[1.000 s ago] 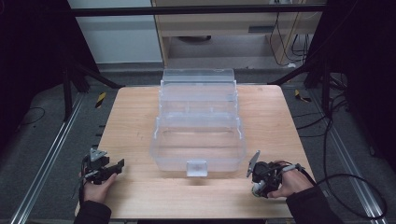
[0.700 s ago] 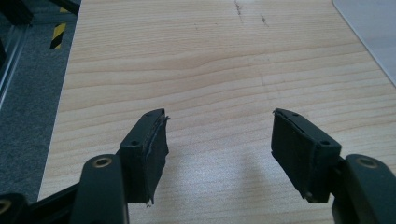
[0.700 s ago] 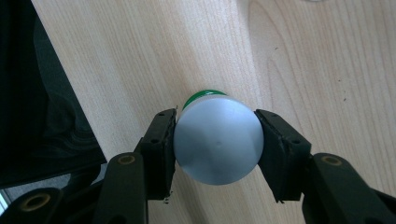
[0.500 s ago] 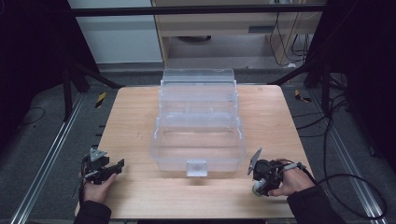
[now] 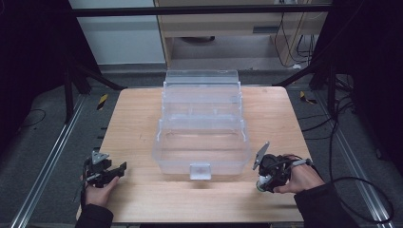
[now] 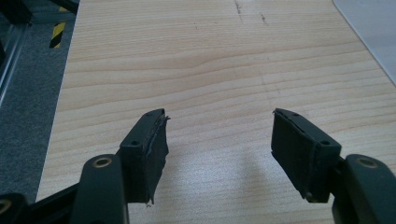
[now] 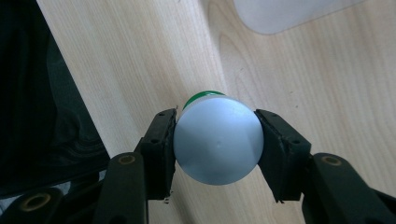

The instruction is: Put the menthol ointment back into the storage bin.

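Between the right tool's (image 7: pixel 215 140) jaws, pinched white round container (image 7: pixel 217 142), left tool (image 6: pixel 219 140) spread, empty.

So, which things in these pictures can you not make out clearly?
- The round white object with a green rim, clamped in the right hand-held gripper: the right gripper view shows one flat end, so its length and label are hidden; in the high view it is too small.
- The clear plastic organizer box: in the high view its transparent walls blur the contents.
- The left hand-held gripper: open over bare wooden table; its body is cut off below.
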